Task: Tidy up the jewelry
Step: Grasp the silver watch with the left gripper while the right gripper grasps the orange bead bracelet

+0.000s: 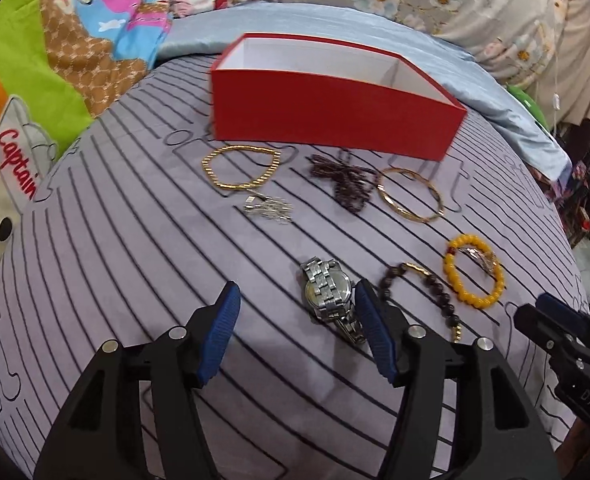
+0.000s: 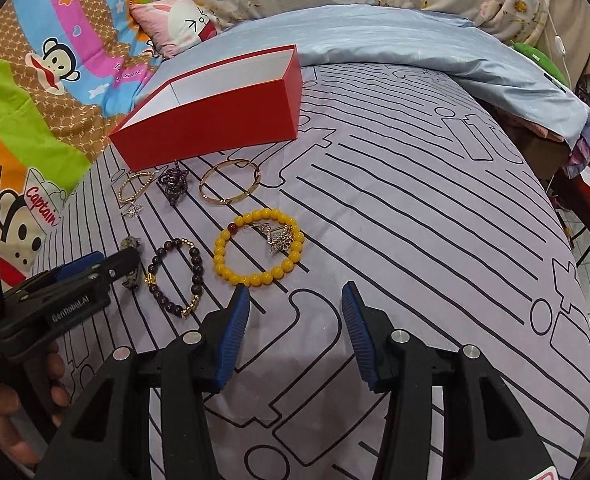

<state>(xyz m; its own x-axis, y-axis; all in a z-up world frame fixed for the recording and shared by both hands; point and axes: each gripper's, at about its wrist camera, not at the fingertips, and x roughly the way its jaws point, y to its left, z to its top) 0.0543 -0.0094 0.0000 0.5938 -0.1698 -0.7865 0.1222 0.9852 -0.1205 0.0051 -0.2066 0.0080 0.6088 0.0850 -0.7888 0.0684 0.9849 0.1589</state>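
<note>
Jewelry laid out on striped bedsheet, both grippers held apart and empty.

Left gripper is seen spread wide, nothing between the pads, right fingertip just beside the silver watch. Right gripper is seen part open, empty, just short of the yellow bead bracelet. Dark bead bracelet is laid between watch and yellow one. Farther back, gold bangle, purple bead strand, gold chain bracelet. Farthest, open red box, interior mostly hidden.
</note>
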